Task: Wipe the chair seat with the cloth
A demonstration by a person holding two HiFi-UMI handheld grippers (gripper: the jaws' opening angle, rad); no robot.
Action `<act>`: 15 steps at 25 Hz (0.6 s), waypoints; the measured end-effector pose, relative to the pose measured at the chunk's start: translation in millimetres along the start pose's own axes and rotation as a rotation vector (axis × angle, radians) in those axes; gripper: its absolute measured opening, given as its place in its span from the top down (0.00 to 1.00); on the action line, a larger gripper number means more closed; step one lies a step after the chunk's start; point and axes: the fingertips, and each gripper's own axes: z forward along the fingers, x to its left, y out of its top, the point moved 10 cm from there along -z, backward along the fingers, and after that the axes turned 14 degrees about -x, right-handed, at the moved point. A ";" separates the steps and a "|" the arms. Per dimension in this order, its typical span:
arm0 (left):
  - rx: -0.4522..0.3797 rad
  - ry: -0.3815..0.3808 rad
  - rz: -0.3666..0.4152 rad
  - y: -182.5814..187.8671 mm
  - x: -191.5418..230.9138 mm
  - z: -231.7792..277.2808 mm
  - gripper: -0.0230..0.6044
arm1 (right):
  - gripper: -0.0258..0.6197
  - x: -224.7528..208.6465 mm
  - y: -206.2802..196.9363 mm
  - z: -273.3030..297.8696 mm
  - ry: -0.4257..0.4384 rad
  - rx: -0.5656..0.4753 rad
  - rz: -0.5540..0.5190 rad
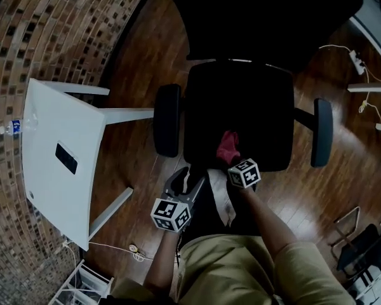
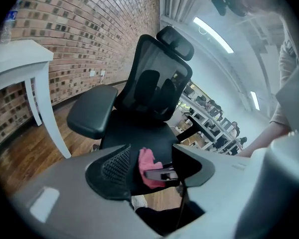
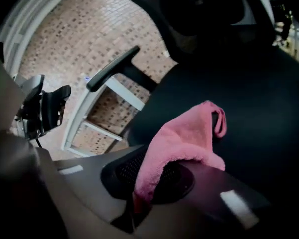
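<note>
The pink cloth (image 1: 227, 146) sits bunched at the front edge of the chair seat (image 1: 241, 100). Its near end is pinched in the closed jaws of the right gripper (image 1: 232, 162), and its loose end flops forward towards the seat. Nearly all of the seat lies ahead of that gripper, towards the backrest (image 1: 260, 18), so the wipe should probably run forward and sideways from here. The left gripper (image 1: 188, 182), jaws apart and empty, hangs off the seat's front left corner, farther from the work.
</note>
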 end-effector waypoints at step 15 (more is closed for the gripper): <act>-0.006 0.020 -0.019 6.8 6.4 -0.9 0.57 | 0.94 -43.0 -35.6 -52.3 -0.202 0.059 0.147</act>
